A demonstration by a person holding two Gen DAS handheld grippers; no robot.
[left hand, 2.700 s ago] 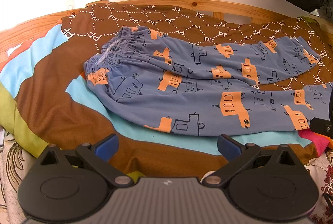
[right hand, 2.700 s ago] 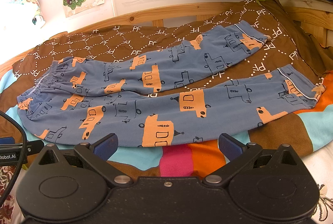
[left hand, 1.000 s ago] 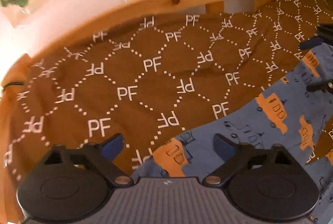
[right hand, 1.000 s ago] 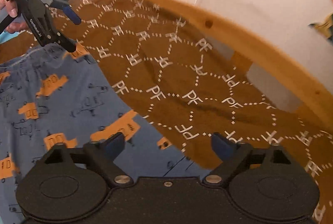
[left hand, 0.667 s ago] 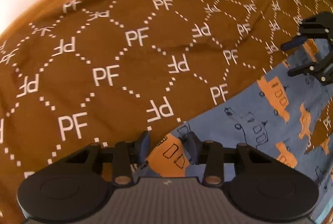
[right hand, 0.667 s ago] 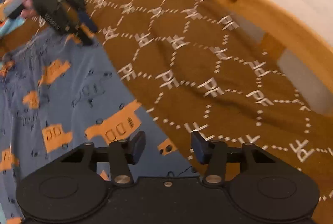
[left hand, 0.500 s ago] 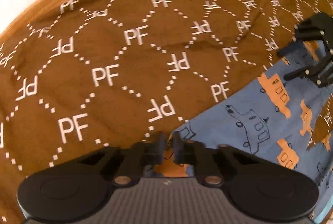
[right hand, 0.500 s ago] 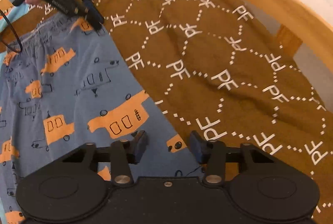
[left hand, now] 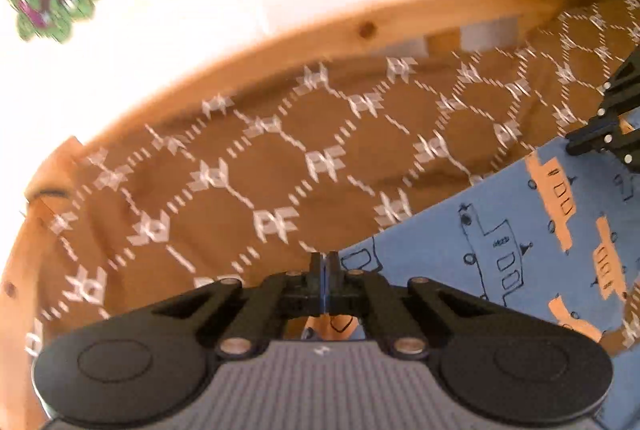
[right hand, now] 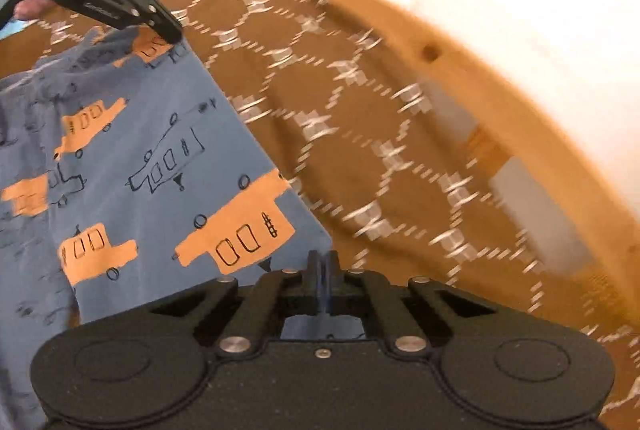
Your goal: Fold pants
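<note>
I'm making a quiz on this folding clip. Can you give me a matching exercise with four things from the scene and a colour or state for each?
Column 1:
1. pants
2. bedspread
3. bed frame
4. left gripper

Column 2:
A. light wood with a dark knot
B. shut on the fabric edge
C. blue with orange vehicles
D. brown with white PF lettering

Pairs: 1-C, 2-D, 3-A, 4-B
</note>
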